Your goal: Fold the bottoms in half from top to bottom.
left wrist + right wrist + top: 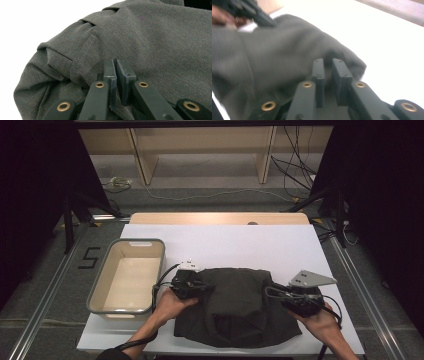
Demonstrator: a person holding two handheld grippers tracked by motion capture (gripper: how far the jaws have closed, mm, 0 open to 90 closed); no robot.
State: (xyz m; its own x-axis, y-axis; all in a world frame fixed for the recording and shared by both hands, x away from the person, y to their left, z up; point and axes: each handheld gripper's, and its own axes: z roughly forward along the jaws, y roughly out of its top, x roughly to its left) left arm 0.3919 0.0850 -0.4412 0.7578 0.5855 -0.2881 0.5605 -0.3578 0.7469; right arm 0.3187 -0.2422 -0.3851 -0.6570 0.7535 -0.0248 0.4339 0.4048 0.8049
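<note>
The dark garment (237, 305) lies partly folded on the white table (280, 245), bunched into a rough block with its sides turned in, stretched between the two grippers. The left gripper (196, 286) sits at the garment's left edge, its jaws pressed almost together with a fold of cloth apparently nipped between them; the left gripper view shows pleats gathered just ahead of the fingertips (110, 72). The right gripper (278, 295) is at the opposite edge, jaws nearly together on the cloth's corner (352, 65), though blur makes the pinch less sure. The folding looks about midway: the sides are in, but the bundle is lumpy and the near hem uneven. The bin (100, 292), just outside the left gripper, is empty, so another fold and probably stowing remain.
</note>
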